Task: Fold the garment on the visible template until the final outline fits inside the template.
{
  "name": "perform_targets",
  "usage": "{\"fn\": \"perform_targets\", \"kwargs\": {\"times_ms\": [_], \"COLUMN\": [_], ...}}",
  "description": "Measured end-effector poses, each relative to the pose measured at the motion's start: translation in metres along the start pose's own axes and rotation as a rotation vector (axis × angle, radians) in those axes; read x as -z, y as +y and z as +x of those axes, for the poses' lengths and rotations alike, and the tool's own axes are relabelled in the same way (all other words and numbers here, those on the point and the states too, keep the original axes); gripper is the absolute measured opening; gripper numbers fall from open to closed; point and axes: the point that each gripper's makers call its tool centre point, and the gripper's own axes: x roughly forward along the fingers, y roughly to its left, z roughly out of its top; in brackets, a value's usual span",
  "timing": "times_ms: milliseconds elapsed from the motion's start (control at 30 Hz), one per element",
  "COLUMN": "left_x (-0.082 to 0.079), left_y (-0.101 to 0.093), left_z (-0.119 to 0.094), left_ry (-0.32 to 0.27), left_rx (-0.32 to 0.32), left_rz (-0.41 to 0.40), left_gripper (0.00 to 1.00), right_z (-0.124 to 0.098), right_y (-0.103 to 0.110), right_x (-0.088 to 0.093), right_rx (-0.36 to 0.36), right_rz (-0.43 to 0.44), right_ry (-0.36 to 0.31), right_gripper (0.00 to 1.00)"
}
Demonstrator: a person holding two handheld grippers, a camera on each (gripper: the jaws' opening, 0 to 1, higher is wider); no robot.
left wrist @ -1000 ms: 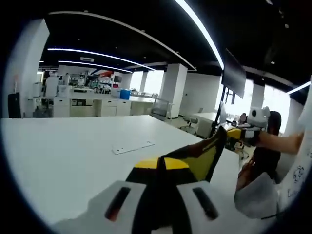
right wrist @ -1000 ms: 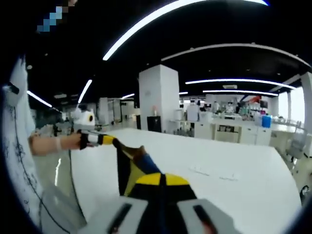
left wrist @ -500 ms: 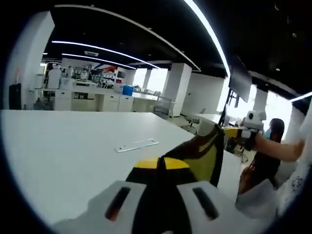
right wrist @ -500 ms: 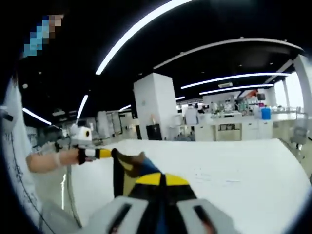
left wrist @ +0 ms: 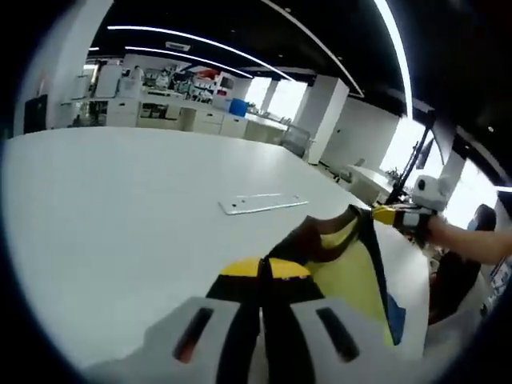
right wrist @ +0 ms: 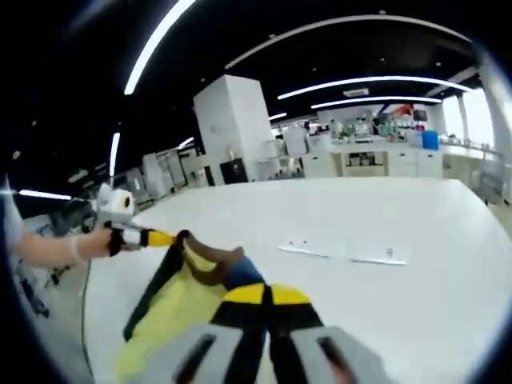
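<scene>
Two grippers hold one garment stretched between them above a broad white table (left wrist: pixel 104 216). Ahead of the left gripper (left wrist: pixel 262 276), whose yellow-tipped jaws are pinched together on the cloth, the yellow garment (left wrist: pixel 348 272) with dark trim and a blue patch runs forward and to the right, up to the right gripper (left wrist: pixel 400 214), which has clamped its far corner with a person's hand behind it. From the right gripper (right wrist: pixel 268 298), jaws likewise closed on the fabric, the garment (right wrist: pixel 180 292) hangs away forward and to the left, reaching the left gripper (right wrist: pixel 152 238) at its other end. Farther out on the table, beyond both tools, lies a thin flat pale strip (left wrist: pixel 262 203). No writing or brand can be read anywhere.
</scene>
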Motion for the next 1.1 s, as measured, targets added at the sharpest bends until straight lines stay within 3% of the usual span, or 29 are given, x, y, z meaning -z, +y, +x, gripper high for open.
{"fn": "perform_targets", "kwargs": {"times_ms": [300,433,600,933,1100], "left_x": [0.049,0.053,0.051,0.068,0.066], "left_y": [0.038,0.049,0.052,0.056,0.058], "left_z": [0.033,0.035,0.040,0.047,0.047], "left_ry": [0.102,0.096,0.084,0.123,0.117], "left_rx": [-0.092,-0.122,-0.142,-0.154,-0.147], "left_rz": [-0.033,-0.054,-0.012,0.028,0.123], "left_gripper": [0.00,0.00,0.00,0.00,0.00], "right_z": [0.059,0.068,0.078,0.086,0.088], "right_y": [-0.025,-0.027,-0.036,-0.041,-0.039], "right_x": [0.042,0.051,0.057,0.074,0.080], "right_rx": [0.015,0.031,0.040,0.048,0.047], "right_rz": [-0.018,-0.014,-0.012,-0.033,-0.054], "right_ry": [0.106,0.118,0.128,0.173,0.190], "right_gripper": [0.00,0.00,0.00,0.00,0.00]}}
